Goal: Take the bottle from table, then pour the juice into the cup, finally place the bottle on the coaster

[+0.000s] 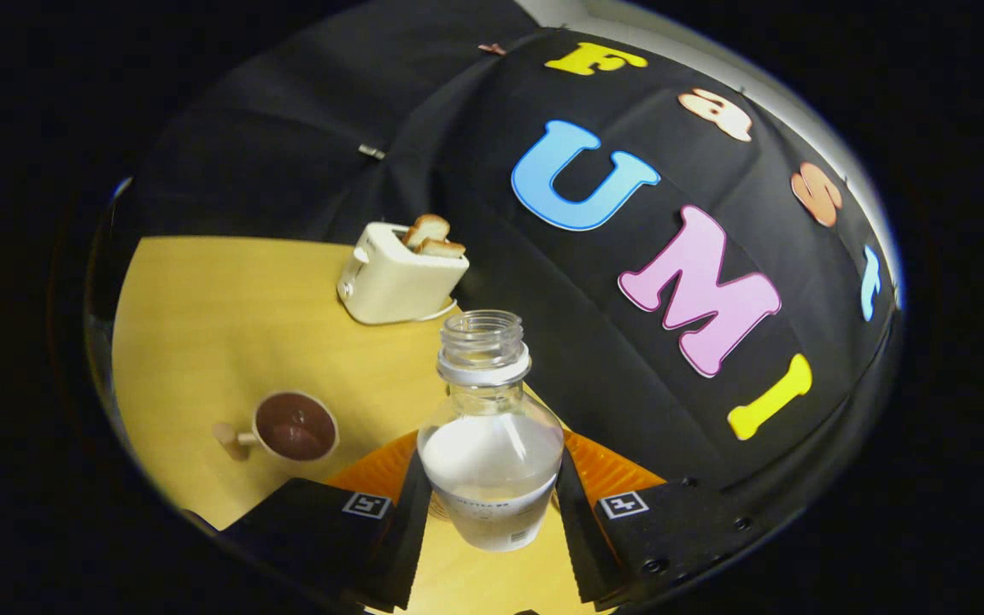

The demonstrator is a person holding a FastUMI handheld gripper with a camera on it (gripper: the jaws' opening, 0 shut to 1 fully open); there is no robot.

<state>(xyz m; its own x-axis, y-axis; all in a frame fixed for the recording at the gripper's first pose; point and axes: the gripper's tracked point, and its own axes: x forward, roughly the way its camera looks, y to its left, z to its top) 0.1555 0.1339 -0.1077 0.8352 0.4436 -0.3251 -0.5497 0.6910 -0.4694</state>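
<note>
A staged recording booth with a kitchen set-up: black cloth walls close in a pale wooden surface carrying a cream toaster with bread slices and a mug.

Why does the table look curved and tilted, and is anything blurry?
Gripper view: fisheye bends the table; the view is tilted. The bottle between the gripper fingers is sharp; cup and toaster slightly softer. Mild glare on the bottle.
</note>
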